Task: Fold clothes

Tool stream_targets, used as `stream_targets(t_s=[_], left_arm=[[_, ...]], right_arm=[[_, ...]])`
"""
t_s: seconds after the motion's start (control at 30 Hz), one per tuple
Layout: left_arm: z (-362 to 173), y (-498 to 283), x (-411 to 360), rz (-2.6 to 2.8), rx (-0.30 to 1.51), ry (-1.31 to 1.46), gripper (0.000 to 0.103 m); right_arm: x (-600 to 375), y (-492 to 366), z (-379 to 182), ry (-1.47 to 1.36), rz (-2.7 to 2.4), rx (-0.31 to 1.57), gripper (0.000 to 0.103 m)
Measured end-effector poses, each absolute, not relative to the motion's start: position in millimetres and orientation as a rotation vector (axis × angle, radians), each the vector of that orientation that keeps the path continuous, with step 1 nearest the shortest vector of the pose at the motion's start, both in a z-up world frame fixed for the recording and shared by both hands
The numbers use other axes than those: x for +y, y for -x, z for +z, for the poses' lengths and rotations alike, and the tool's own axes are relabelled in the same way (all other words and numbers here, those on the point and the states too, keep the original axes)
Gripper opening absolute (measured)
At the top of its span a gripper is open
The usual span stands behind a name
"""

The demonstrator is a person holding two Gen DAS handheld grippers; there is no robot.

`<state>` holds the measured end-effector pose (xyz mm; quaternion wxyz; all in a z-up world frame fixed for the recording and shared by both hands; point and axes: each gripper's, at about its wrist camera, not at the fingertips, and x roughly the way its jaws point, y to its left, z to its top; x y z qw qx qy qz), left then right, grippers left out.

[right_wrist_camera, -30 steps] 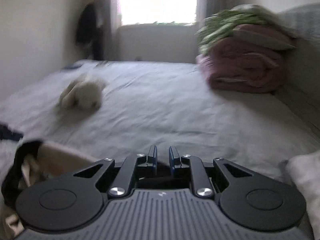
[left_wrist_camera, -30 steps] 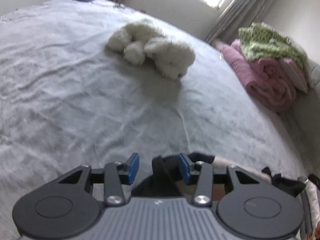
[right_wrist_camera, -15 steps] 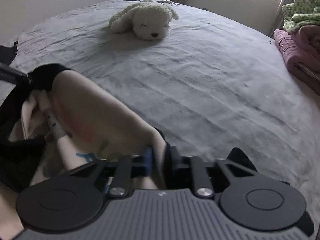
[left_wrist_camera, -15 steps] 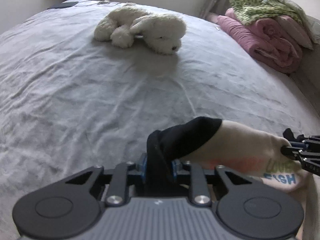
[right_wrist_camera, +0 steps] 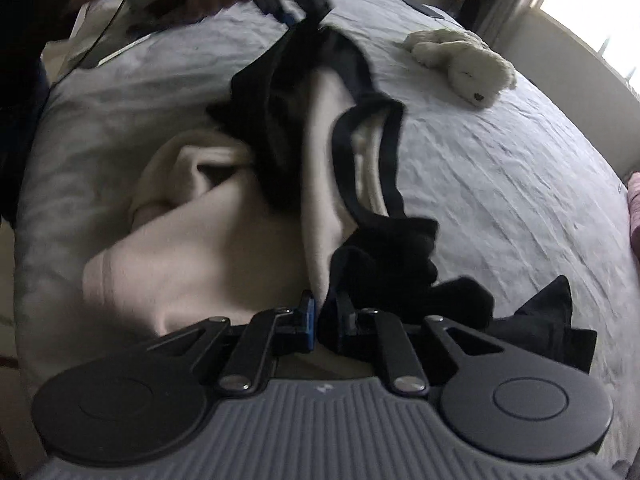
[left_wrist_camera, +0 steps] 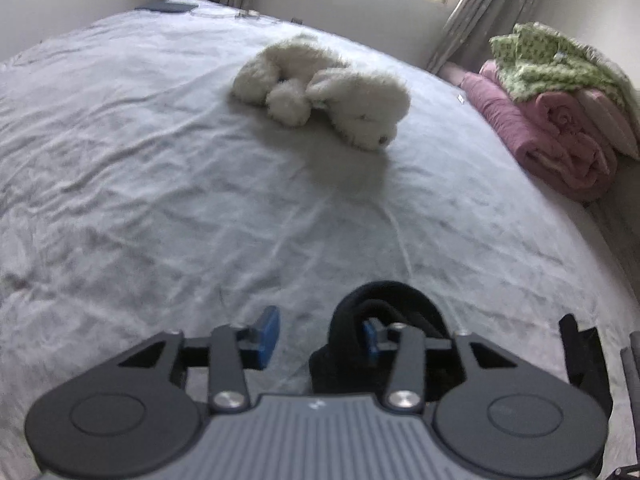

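Cream garment with black trim (right_wrist_camera: 224,248) lies bunched at the near edge of the bed (right_wrist_camera: 500,168), partly lifted. It is unfolded and rumpled: body fabric slumped on the sheet, black neckband (right_wrist_camera: 372,152) twisted into a loop, one black sleeve end trailing off to the right.

Right gripper (right_wrist_camera: 324,316): clenched on a gather of cream and black cloth at the garment's near end.

Left gripper (left_wrist_camera: 320,332): jaws spread, blue pads well apart. Black cloth is draped over its right finger, hooked rather than pinched (the right wrist view shows black trim running up to that gripper, but blur hides the contact).

Judgement: the garment is being spread out to lie flat for folding. To do it well:
- left gripper needs a real pinch on the trim, not a drape, or the cloth slips off
- draw the two held points apart until the twist in the neckband drops out
- lay it onto open sheet, short of the plush dog (left_wrist_camera: 324,92).

Folded blankets (left_wrist_camera: 560,120) sit at the bed's far right, well clear.
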<state>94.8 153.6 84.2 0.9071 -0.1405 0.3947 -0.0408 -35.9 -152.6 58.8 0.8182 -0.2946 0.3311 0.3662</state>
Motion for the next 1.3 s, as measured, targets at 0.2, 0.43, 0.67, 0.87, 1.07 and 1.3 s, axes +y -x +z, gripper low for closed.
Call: stream_targets(t_s=[0.2,0.43,0.67,0.87,1.07,1.3], left_arm=[[84,-98,154,-0.071,0.822,0.256,0.049],[86,-96,152,-0.079,0.828,0.215,0.059],[76,-102,154,-0.084,0.855,0.277,0.071],[62,-107,140,-0.086,0.912,0.234,0.020],[72,-101,135,-0.132,0.871,0.190,0.009],[88,-99,142,-0.138,0.762,0.227,0.008]], right_arm=[[-175,19,101,0.397,0.777,0.619,0.026],[-206,-51,80,0.097,0.675,0.779,0.042],[-192,-53,53,0.123,0.766,0.910,0.039],[-186,-38,67,0.249,0.730,0.788,0.011],[-174,-40,86,0.487,0.544,0.598,0.006],[-153,-78,95,0.691,0.390,0.421,0.006]])
